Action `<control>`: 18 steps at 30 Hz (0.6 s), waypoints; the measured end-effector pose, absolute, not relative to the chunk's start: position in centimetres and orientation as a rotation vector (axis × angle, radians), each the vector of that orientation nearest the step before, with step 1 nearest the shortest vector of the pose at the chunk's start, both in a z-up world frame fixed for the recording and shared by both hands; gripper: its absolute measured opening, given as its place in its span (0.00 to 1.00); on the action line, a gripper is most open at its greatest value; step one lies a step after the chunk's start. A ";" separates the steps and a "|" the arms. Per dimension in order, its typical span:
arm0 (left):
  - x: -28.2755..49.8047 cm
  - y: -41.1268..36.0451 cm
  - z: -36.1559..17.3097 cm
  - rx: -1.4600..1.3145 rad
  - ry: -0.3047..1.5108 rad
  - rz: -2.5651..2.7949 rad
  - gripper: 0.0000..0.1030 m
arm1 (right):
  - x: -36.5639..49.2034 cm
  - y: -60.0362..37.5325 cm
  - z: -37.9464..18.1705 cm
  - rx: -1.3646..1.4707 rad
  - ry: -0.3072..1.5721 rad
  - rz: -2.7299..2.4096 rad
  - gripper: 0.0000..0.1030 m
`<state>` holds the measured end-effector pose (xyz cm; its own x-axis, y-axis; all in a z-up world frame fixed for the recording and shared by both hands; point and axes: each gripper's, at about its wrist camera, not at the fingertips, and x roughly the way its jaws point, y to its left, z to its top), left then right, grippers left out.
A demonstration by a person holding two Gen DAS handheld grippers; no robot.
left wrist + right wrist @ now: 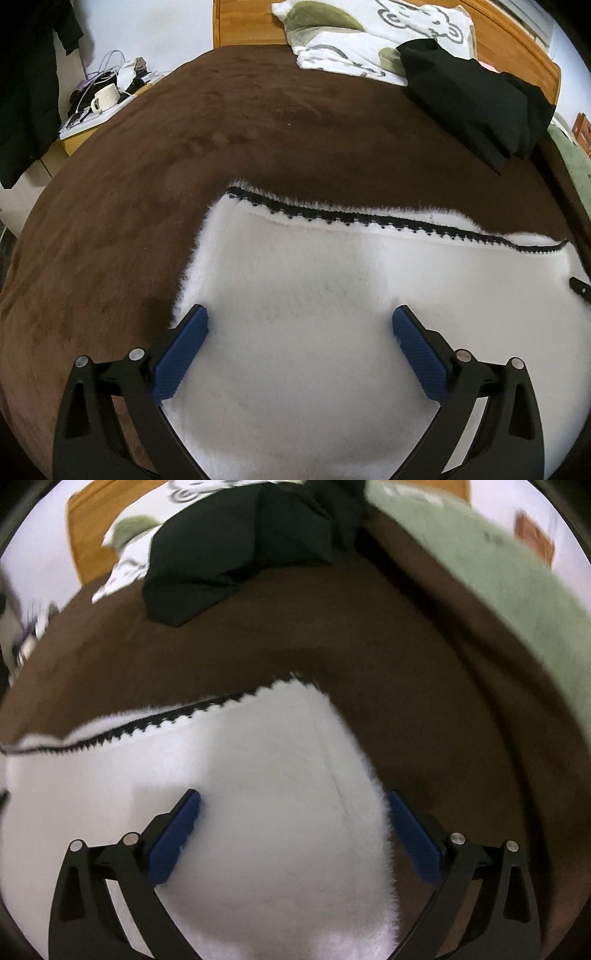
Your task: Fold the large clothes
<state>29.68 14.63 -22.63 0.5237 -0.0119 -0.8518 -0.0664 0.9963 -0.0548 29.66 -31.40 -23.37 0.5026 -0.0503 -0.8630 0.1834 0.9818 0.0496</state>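
Note:
A white fluffy garment (332, 302) with a black zigzag trim (332, 216) along its far edge lies flat on the brown bed cover (184, 155). My left gripper (299, 321) hangs open over the garment's left edge, its blue pads (181, 354) wide apart with only flat fabric below them. In the right wrist view the same garment (240, 775) shows its right edge and trim (155, 722). My right gripper (293, 805) is open too, straddling that right edge: one pad over white fabric, the other (413, 834) over brown cover. Neither holds anything.
A black garment (476, 107) and a white printed pillow (369, 33) lie at the far end by the wooden headboard (243, 22). A bedside table with a white mug (105, 96) and cables stands at left. A green blanket (498, 576) lies along the bed's right side.

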 end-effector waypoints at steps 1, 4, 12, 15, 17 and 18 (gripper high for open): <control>29.7 14.5 -22.6 -0.076 1.020 0.036 0.94 | 29.5 -31.4 -23.2 0.141 1.031 -0.147 0.94; 29.6 14.4 -22.4 -0.070 1.028 0.044 0.94 | 28.4 -30.8 -22.3 0.089 1.004 -0.170 0.94; 27.1 13.3 -19.9 -0.055 1.045 0.066 0.94 | 23.2 -30.3 -19.1 0.057 0.975 -0.140 0.94; 24.8 12.9 -18.5 -0.052 1.044 0.058 0.94 | 20.9 -30.1 -17.5 0.051 0.960 -0.120 0.94; 23.4 12.8 -17.7 -0.057 1.044 0.055 0.94 | 19.3 -30.0 -16.5 0.074 0.944 -0.106 0.94; 22.8 12.7 -17.4 -0.060 1.043 0.052 0.94 | 18.5 -30.0 -16.1 0.090 0.938 -0.101 0.94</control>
